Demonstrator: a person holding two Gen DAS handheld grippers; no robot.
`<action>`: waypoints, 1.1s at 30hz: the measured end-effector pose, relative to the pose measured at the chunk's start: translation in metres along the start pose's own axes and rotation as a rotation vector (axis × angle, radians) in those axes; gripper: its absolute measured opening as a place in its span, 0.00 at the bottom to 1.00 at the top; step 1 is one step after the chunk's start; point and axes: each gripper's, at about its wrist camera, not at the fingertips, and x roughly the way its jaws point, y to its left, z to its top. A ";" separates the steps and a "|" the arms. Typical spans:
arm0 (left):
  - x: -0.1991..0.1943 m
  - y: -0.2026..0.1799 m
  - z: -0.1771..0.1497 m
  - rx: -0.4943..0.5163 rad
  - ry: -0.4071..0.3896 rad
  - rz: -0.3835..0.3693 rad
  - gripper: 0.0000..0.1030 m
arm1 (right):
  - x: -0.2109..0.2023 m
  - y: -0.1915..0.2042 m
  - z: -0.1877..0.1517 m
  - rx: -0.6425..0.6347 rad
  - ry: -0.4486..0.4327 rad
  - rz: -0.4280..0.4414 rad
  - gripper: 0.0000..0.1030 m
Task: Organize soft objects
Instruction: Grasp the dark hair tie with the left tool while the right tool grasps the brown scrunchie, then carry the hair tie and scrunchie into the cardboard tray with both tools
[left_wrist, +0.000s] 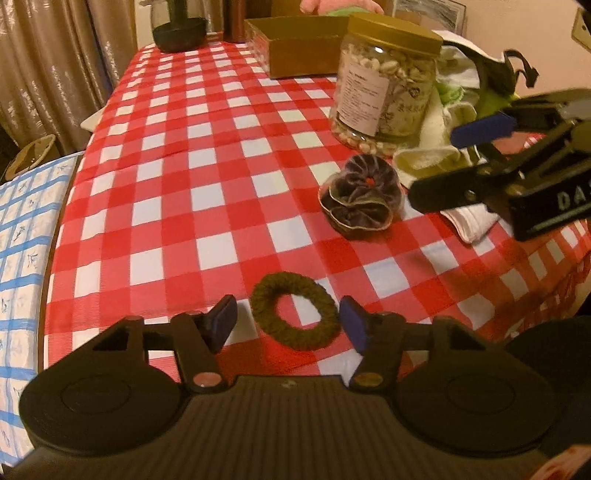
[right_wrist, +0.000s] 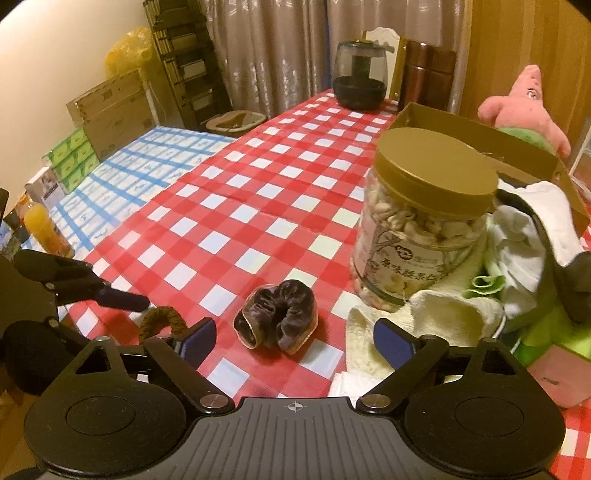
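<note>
The left gripper (left_wrist: 290, 323) is low over the red-and-white checked tablecloth (left_wrist: 207, 177), its jaws partly apart on either side of an olive-brown knitted hair tie (left_wrist: 293, 312). The tie lies flat, an oval ring whose long axis runs from near right to far left in the left wrist view. A sliver of cloth shows between each blue pad (left_wrist: 354, 325) and the ring, so nothing is gripped.

The right gripper (right_wrist: 293, 338) has its jaws wide apart and empty, aimed at a dark purple velvet scrunchie (right_wrist: 277, 317) just beyond its fingertips. The scrunchie rests on the cloth, crumpled and folded in on itself, its long axis roughly across the right wrist view and its central hollow turned toward the camera. It sits well apart from the hair tie, further along the table and to the right.

Right of the scrunchie lies a cream towel (right_wrist: 439, 314), part of a heap of white and green cloths (right_wrist: 524, 236). Behind the scrunchie stands an upright clear jar of nuts (right_wrist: 421, 236) with a gold lid. Past it sits an open brown cardboard box (left_wrist: 295, 48), with a pink plush toy (right_wrist: 524, 107) behind. At the far end of the table stands a dark, domed container (right_wrist: 360, 74).
</note>
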 end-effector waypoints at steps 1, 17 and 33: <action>0.000 -0.001 -0.001 0.005 0.000 0.004 0.53 | 0.002 0.000 0.001 -0.004 0.003 0.001 0.86; -0.008 0.021 0.005 -0.059 -0.034 0.026 0.16 | 0.047 0.010 0.012 -0.069 0.080 0.047 0.69; -0.026 0.032 0.018 -0.110 -0.083 0.027 0.16 | 0.038 0.012 0.015 -0.067 0.046 -0.006 0.17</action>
